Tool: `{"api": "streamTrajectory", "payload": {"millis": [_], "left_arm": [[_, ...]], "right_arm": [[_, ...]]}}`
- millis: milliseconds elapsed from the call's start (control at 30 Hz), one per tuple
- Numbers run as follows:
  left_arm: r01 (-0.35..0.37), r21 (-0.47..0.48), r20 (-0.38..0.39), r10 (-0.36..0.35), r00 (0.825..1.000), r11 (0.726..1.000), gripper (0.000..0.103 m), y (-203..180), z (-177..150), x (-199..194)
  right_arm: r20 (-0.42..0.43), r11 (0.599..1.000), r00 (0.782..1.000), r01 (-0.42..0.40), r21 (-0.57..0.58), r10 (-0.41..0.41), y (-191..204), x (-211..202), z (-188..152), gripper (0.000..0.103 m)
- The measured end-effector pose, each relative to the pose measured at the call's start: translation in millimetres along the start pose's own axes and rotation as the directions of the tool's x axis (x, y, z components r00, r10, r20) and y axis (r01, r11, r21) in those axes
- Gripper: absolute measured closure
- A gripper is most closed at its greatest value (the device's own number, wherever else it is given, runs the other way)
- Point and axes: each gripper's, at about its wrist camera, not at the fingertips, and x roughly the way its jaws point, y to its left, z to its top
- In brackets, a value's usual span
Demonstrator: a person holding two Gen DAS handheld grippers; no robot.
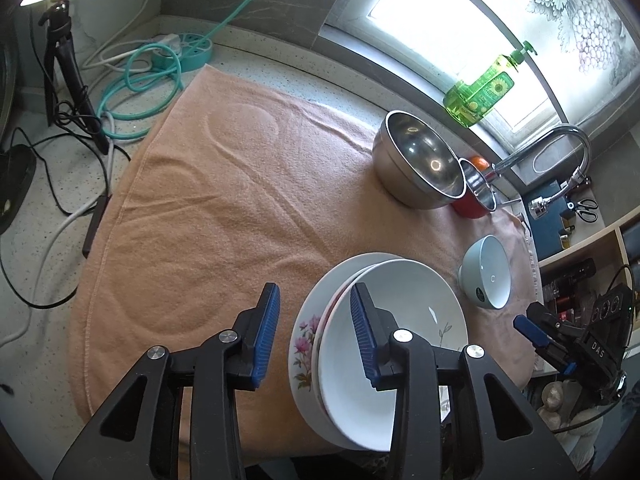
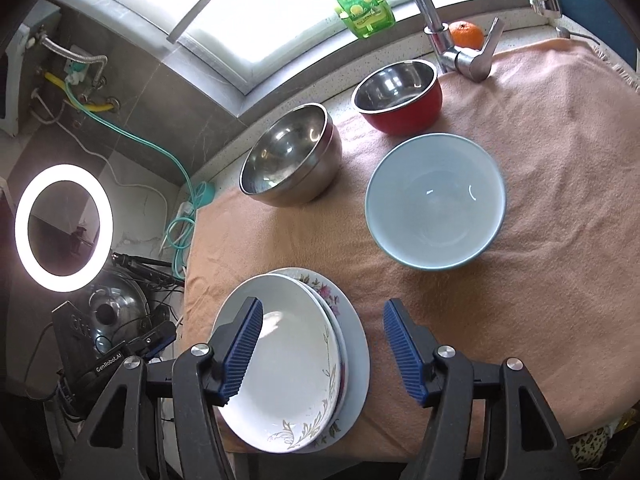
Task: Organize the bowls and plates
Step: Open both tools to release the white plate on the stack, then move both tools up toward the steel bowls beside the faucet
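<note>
While both my grippers hang spread and empty over the plate stack (image 2: pixel 296 368), the blue bowl (image 2: pixel 435 200) sits just beyond that stack toward the faucet, straight ahead of my right gripper (image 2: pixel 320 354), nearer than my left gripper (image 1: pixel 314 336).

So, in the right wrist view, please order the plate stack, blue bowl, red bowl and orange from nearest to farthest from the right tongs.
1. Plate stack, just below the right tongs, toward the left.
2. Blue bowl, ahead, slightly right.
3. Red bowl, behind the blue bowl.
4. Orange, farthest, by the window ledge.
</note>
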Motion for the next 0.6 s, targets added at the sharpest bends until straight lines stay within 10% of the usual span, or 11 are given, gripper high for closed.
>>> {"api": "streamTrajectory", "payload": {"millis": [600], "left_arm": [[-0.038,0.069,0.058,0.034,0.998,0.997,0.068,-31,31,3]], "right_arm": [[0.075,0.970,0.985,0.168,-0.175,-0.157,13,-21,45,0.043]]}}
